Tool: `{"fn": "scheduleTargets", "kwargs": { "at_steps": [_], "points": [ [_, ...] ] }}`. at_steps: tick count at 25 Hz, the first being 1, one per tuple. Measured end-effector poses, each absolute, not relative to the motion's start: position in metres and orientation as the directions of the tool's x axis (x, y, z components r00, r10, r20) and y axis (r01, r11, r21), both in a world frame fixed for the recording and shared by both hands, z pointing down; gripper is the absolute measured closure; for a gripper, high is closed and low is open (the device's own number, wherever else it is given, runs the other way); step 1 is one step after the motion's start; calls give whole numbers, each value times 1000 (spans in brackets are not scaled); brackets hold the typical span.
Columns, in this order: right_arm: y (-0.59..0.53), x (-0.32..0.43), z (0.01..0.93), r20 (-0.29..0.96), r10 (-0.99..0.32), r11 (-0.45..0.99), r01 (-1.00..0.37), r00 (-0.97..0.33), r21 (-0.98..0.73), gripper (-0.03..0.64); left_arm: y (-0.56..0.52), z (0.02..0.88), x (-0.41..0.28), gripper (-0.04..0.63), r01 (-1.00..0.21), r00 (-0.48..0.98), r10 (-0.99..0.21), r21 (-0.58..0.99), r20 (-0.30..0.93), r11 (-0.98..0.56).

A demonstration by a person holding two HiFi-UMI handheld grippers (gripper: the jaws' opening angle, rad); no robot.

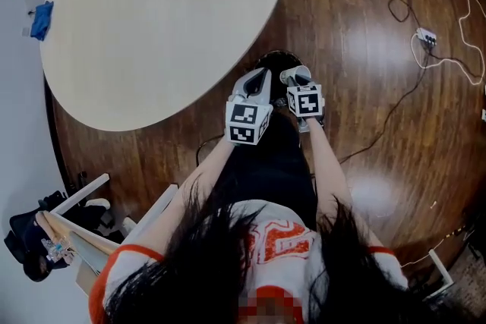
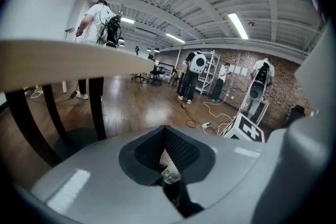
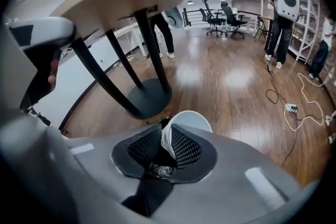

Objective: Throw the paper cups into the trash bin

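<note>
Round table point(image 1: 152, 19), upper left, on a wooden floor point(image 1: 364, 49). Left gripper point(image 2: 164, 150), just off the table's edge: jaws narrow, almost together, with a pale sliver between the pads that cannot be identified. Right gripper point(image 3: 166, 140), close beside it: jaws narrow, pinching the wall of a white paper cup point(image 3: 193, 122), held above the floor near the table's dark foot point(image 3: 149, 98).

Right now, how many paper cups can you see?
1 for certain: a paper cup between the jaws of the right gripper. A pale sliver between the jaws of the left gripper may be a second.
</note>
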State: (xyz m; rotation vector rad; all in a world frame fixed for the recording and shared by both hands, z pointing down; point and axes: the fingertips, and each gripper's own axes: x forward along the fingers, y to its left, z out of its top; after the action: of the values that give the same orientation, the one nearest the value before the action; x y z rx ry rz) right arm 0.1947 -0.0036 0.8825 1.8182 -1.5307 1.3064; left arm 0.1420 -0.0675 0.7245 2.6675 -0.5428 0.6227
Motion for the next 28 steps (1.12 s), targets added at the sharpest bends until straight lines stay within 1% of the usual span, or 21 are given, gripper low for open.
{"fn": "scheduleTargets", "kwargs": {
  "at_steps": [1, 2, 6, 11, 12, 14, 15, 18, 22, 28],
  "points": [
    [-4, 194, 892, 860, -506, -295, -926, -59, -237, 540, -70, 730, 141, 595, -442, 828, -286, 247, 482, -862],
    [-4, 193, 900, 867, -495, -293, -927, -62, -233, 531, -72, 736, 140, 595, -447, 826, -288, 252, 485, -858],
    [-4, 191, 913, 866, -494, -316, -913, -72, -256, 531, -73, 751, 134, 595, -461, 814, -290, 254, 504, -850],
    [-8, 189, 894, 851, -523, -325, -910, -55, -258, 532, -70, 742, 127, 595, -467, 812, -296, 256, 503, -846],
    [-7, 188, 889, 849, -526, -329, -908, -52, -259, 541, -68, 738, 127, 595, -467, 813, -294, 261, 502, -845],
    [-4, 188, 880, 850, -526, -344, -904, -40, -255, 598, -67, 731, 126, 595, -468, 814, -294, 265, 502, -843],
    [-3, 188, 875, 849, -527, -351, -901, -36, -256, 615, -67, 727, 125, 595, -471, 813, -296, 265, 502, -842],
    [-1, 191, 849, 837, -548, -357, -900, -15, -250, 615, -67, 711, 121, 595, -484, 808, -307, 269, 502, -833],
    [7, 187, 811, 816, -577, -366, -883, -31, -293, 615, -65, 679, 116, 595, -501, 807, -325, 280, 494, -819],
    [7, 198, 735, 765, -643, -370, -887, 30, -275, 615, -52, 636, 114, 595, -518, 806, -344, 292, 481, -804]
  ]
}}
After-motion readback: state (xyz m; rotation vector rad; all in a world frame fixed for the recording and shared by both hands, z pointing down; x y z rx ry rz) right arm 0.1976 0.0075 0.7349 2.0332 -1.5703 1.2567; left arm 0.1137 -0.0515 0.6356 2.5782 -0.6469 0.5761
